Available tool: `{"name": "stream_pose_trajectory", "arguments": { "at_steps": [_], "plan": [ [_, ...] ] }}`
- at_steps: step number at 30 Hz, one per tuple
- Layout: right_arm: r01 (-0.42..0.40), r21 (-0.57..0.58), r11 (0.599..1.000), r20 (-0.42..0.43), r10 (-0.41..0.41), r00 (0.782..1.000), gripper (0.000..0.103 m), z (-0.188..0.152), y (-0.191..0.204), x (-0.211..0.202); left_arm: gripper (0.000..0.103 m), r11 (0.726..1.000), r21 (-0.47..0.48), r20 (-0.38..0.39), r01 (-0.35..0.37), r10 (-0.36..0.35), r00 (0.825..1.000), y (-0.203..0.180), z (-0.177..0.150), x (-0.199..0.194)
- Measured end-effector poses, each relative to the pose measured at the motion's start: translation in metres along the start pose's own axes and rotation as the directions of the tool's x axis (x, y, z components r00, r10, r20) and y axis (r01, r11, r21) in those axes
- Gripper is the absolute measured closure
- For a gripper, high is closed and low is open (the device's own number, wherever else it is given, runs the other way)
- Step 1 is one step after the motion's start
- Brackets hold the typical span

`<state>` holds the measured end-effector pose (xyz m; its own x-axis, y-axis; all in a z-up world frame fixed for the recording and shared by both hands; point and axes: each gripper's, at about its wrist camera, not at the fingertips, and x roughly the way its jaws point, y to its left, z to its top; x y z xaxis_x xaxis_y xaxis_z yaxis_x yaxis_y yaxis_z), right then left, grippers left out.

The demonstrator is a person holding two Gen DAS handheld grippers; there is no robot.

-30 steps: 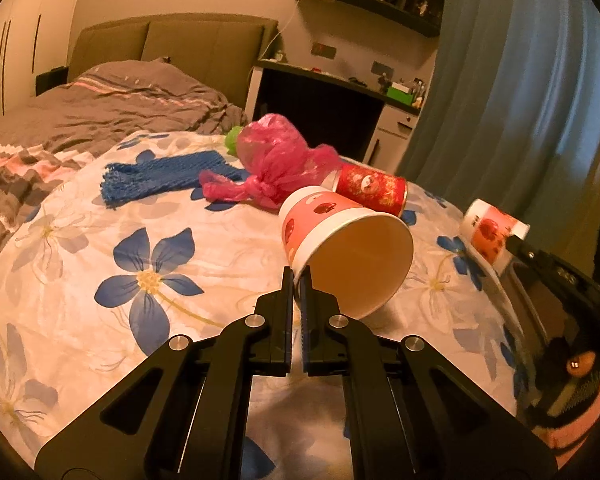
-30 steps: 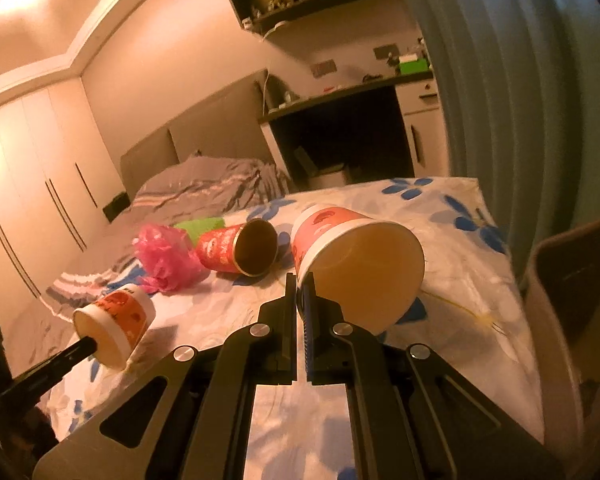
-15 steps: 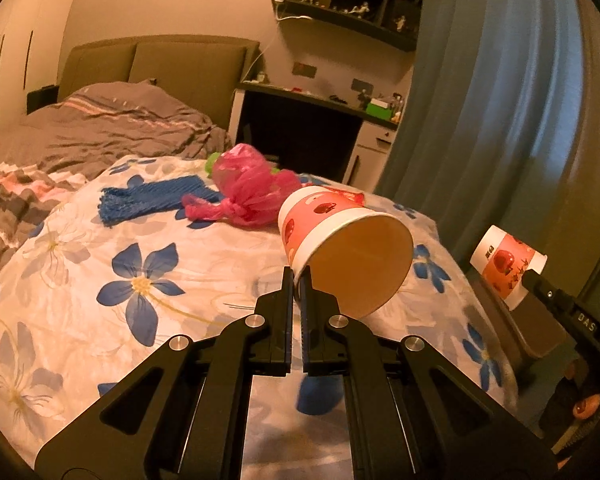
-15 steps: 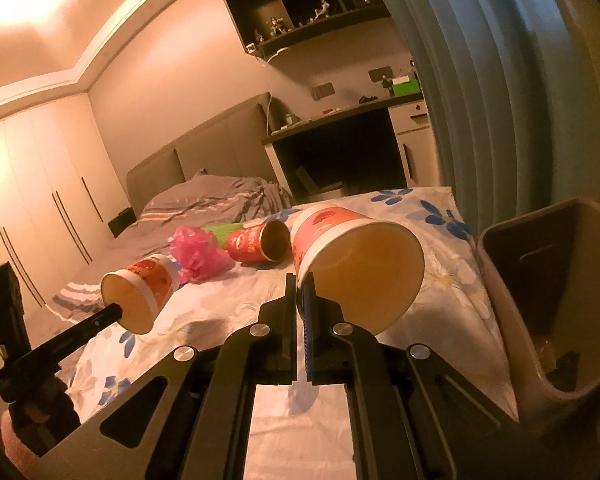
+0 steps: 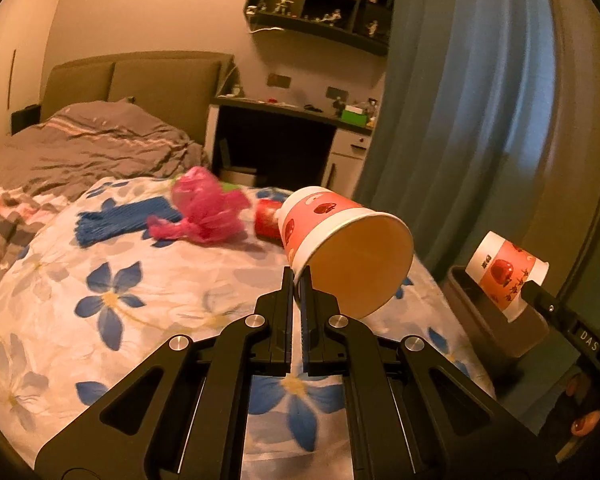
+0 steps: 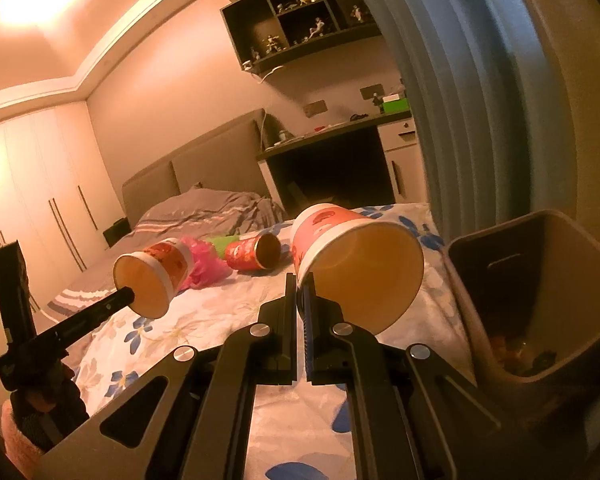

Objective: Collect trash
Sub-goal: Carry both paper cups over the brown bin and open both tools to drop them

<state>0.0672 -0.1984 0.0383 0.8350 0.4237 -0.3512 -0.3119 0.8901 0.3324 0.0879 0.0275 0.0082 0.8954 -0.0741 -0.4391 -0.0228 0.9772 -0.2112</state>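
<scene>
My left gripper (image 5: 297, 280) is shut on the rim of a red-and-white paper cup (image 5: 342, 248), held in the air above the bed. My right gripper (image 6: 300, 286) is shut on the rim of a second, similar paper cup (image 6: 352, 264), held beside the open brown trash bin (image 6: 540, 280). In the left wrist view the right cup (image 5: 504, 276) hangs over the bin (image 5: 496, 320). In the right wrist view the left cup (image 6: 156, 272) shows at the left. A red cup (image 6: 252, 252), a pink plastic bag (image 5: 204, 212) and a green item (image 6: 222, 244) lie on the bed.
The floral bedspread (image 5: 120, 300) covers the bed. A blue folded cloth (image 5: 120, 220) lies on it. A blue curtain (image 5: 460, 100) hangs behind the bin. A dark desk (image 5: 280, 148) stands at the back. The bin holds some trash at its bottom (image 6: 516, 352).
Both grippers have lifted and pulled back from the bed with their cups. The right cup has moved over to the bin, which has come into view.
</scene>
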Motion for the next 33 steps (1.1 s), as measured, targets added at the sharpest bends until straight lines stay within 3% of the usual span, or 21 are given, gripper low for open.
{"name": "stream_pose_trajectory", "arguments": {
  "at_steps": [33],
  "plan": [
    [0.164, 0.109, 0.981, 0.101, -0.175, 0.979, 0.099, 0.003, -0.071, -0.058, 0.101, 0.97, 0.168, -0.035, 0.176, -0.172, 0.984, -0.116, 0.005, 0.044]
  ]
}}
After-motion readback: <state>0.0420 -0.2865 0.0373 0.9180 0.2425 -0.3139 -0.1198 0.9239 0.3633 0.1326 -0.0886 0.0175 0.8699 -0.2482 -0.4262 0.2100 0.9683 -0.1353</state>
